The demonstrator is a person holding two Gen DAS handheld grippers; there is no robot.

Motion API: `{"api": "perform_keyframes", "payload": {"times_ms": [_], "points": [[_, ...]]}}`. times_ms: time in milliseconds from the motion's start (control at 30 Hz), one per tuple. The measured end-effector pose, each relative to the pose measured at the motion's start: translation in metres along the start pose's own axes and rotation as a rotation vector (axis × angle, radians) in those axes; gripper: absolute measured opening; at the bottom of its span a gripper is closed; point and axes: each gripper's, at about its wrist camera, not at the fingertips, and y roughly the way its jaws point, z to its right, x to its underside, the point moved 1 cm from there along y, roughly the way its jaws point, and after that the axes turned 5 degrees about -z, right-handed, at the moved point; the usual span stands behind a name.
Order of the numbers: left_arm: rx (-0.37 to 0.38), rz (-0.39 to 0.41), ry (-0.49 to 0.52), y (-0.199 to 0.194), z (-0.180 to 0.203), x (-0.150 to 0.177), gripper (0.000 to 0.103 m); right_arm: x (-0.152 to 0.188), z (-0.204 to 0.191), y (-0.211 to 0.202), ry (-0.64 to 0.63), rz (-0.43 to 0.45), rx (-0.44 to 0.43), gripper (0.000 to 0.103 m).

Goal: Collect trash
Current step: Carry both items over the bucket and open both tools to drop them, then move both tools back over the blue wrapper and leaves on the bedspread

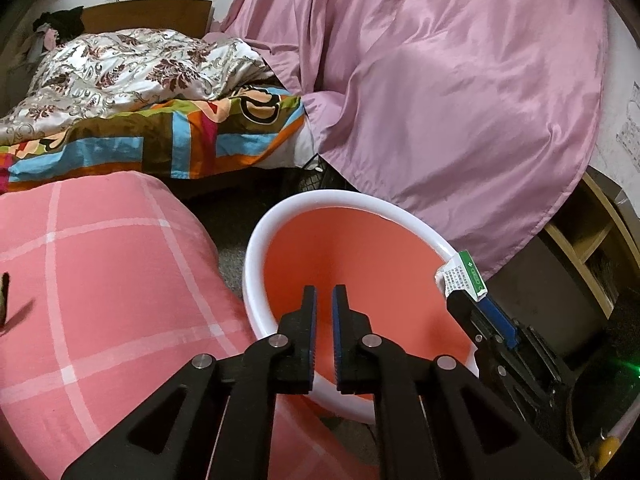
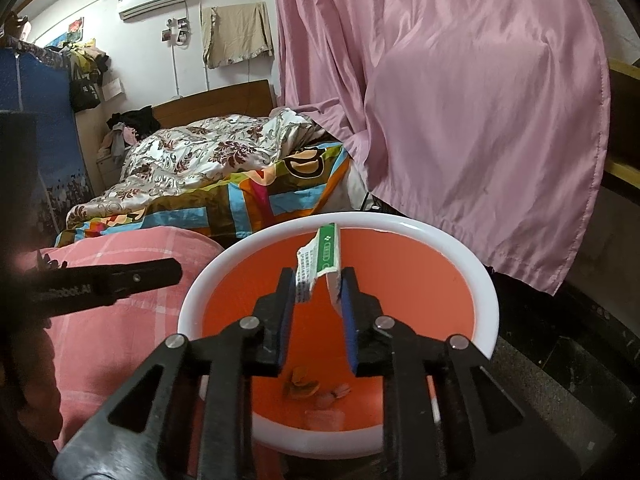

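Note:
An orange bin with a white rim point(image 1: 256, 240) point(image 2: 440, 236) stands on the floor. My right gripper point(image 2: 320, 280) is shut on a crumpled white and green carton point(image 2: 326, 252) and holds it over the bin's mouth; the carton point(image 1: 464, 276) and that gripper point(image 1: 464, 300) also show at the bin's right rim in the left wrist view. My left gripper point(image 1: 324, 292) hangs over the bin's near rim, its jaws a narrow gap apart and empty. Orange peel and scraps point(image 2: 304, 386) lie at the bin's bottom.
A pink checked cushion point(image 1: 100, 280) point(image 2: 120, 328) lies left of the bin. A bed with a floral quilt point(image 1: 120, 68) and a colourful sheet point(image 1: 160, 148) stands behind. A pink curtain point(image 1: 460, 80) point(image 2: 480, 120) hangs right. A wooden shelf point(image 1: 592, 248) is at far right.

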Motion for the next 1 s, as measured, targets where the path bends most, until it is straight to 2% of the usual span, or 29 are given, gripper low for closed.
{"api": "perform_keyframes", "payload": {"times_ms": [133, 300, 433, 633, 800, 867, 933, 1000], "points": [[-0.005, 0.031, -0.014, -0.011, -0.002, 0.001, 0.03, -0.001, 0.0, 0.001, -0.025, -0.006, 0.016, 0.034], [-0.03, 0.08, -0.042, -0.031, -0.013, 0.002, 0.033, -0.002, 0.002, 0.002, -0.032, -0.033, 0.02, 0.05], [-0.059, 0.1, -0.063, -0.044, -0.025, 0.005, 0.038, -0.002, 0.002, 0.001, -0.019, -0.039, 0.01, 0.067], [-0.099, 0.13, -0.093, -0.062, -0.041, 0.011, 0.042, 0.001, -0.008, -0.002, -0.025, -0.076, -0.03, 0.079], [-0.145, 0.18, -0.115, -0.079, -0.05, 0.019, 0.06, 0.0, -0.021, -0.008, -0.059, -0.101, -0.054, 0.089], [-0.178, 0.2, -0.119, -0.086, -0.053, 0.022, 0.073, -0.002, -0.022, -0.01, -0.036, -0.108, -0.083, 0.091], [-0.192, 0.221, -0.121, -0.094, -0.058, 0.025, 0.081, -0.004, -0.022, -0.016, -0.016, -0.083, -0.101, 0.091], [-0.204, 0.255, -0.126, -0.103, -0.062, 0.029, 0.082, -0.007, -0.026, -0.023, -0.014, -0.036, -0.099, 0.092]]}}
